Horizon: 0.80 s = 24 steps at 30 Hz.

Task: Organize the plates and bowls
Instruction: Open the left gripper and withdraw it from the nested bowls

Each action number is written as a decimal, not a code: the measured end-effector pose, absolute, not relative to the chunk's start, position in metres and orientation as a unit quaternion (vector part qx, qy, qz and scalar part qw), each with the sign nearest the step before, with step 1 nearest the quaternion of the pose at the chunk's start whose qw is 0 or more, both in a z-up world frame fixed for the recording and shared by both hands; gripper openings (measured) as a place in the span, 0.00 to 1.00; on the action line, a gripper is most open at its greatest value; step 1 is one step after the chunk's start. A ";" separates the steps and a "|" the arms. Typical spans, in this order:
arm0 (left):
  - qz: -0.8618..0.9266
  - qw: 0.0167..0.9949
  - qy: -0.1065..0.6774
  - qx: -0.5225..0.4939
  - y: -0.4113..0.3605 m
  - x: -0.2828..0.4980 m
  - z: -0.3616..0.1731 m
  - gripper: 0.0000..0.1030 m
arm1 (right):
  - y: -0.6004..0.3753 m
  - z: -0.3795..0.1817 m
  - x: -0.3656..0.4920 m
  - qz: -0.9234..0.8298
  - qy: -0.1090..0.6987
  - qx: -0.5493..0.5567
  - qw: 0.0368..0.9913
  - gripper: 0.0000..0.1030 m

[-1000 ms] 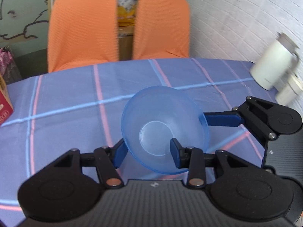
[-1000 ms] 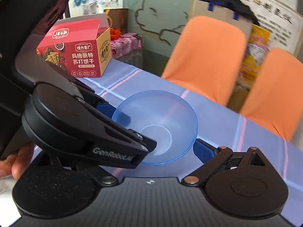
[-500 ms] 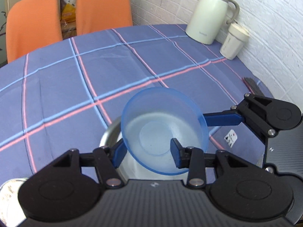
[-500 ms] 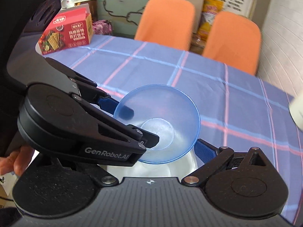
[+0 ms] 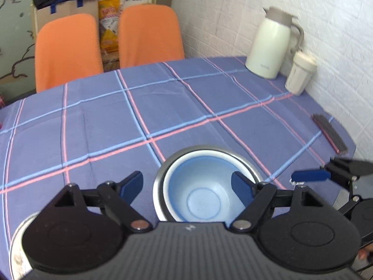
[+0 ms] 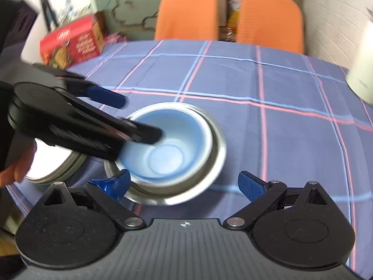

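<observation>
Blue plastic bowl [image 5: 200, 193] sits nested in the steel bowl [image 5: 160, 175], left gripper [image 5: 186, 186] and right gripper [image 6: 183, 184] both spread wide, probably touching nothing.

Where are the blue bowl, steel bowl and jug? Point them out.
blue bowl [image 5: 202, 200], left wrist view, inner base.
steel bowl [image 6: 218, 149], right wrist view, right rim.
jug [image 5: 268, 46], left wrist view, body.

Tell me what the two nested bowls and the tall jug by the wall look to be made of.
Blue bowl: likely plastic, translucent, light showing through its thin wall.
Outer bowl: looks like stainless steel, a grey rim with a shiny sheen.
Jug: cream body with a smooth, faintly glossy coat, perhaps painted metal or plastic; cannot tell which.
</observation>
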<state>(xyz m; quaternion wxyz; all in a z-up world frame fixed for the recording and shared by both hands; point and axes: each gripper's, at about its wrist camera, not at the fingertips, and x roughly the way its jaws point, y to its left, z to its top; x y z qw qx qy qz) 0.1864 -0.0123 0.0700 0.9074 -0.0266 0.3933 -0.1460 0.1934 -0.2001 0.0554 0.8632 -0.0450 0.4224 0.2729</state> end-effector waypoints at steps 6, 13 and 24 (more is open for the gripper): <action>-0.074 0.933 0.349 -0.055 -0.010 0.159 0.067 0.99 | -0.227 0.046 0.168 0.242 0.399 0.046 0.883 0.85; -0.019 0.944 0.326 -0.037 -0.016 0.148 0.060 0.99 | -0.223 0.042 0.156 0.178 0.354 0.096 0.913 0.85; -0.003 0.935 0.352 -0.031 -0.011 0.177 0.044 0.99 | -0.213 0.036 0.171 0.120 0.348 0.062 0.928 0.85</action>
